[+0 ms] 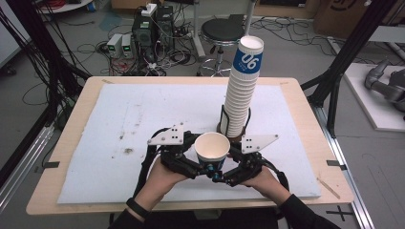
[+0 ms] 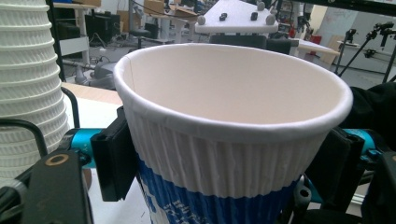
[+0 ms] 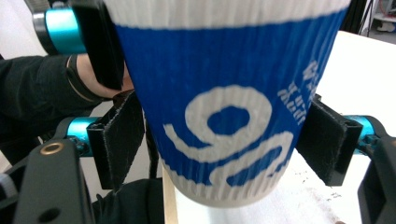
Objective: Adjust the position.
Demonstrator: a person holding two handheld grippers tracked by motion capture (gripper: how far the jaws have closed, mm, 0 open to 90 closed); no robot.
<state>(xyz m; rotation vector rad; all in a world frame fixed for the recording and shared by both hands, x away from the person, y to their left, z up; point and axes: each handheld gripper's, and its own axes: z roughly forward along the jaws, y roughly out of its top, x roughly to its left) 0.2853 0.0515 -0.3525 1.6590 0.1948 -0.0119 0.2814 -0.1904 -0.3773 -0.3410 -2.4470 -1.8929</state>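
Grippers first: the left gripper (image 1: pixel 203 164) has its black pads (image 2: pixel 113 158) pressed flat against the ribbed white part of a paper cup (image 1: pixel 212 149), one pad on each side just under the rim, so it's clamped on the cup. The right gripper (image 1: pixel 224 171) sits lower on the same cup, around the blue band with the big white number; in the right gripper view its left pad (image 3: pixel 120 140) looks like it stands a hair off the wall and the right one sits right at the edge of the cup, so I'd call those jaws parted around it, not squeezing. The cup is upright and open end up, held off the table between both hands, near the front edge and about in the middle. In the right gripper view you can see its base hanging clear above the white board (image 3: pixel 299 196). Just behind it, almost touching in the high view, stands a tall stack of cups (image 1: pixel 241 95) in a dark wire holder (image 1: pixel 224 121), leaning a bit to the right, with the top cup showing the same blue band. All of it sits on a white foam sheet (image 1: pixel 119 124) with a few brown smudges, laid on a wooden table (image 1: pixel 305 109). Past the far edge there's a black stool (image 1: pixel 222 31) and a tangle of cables on the floor.
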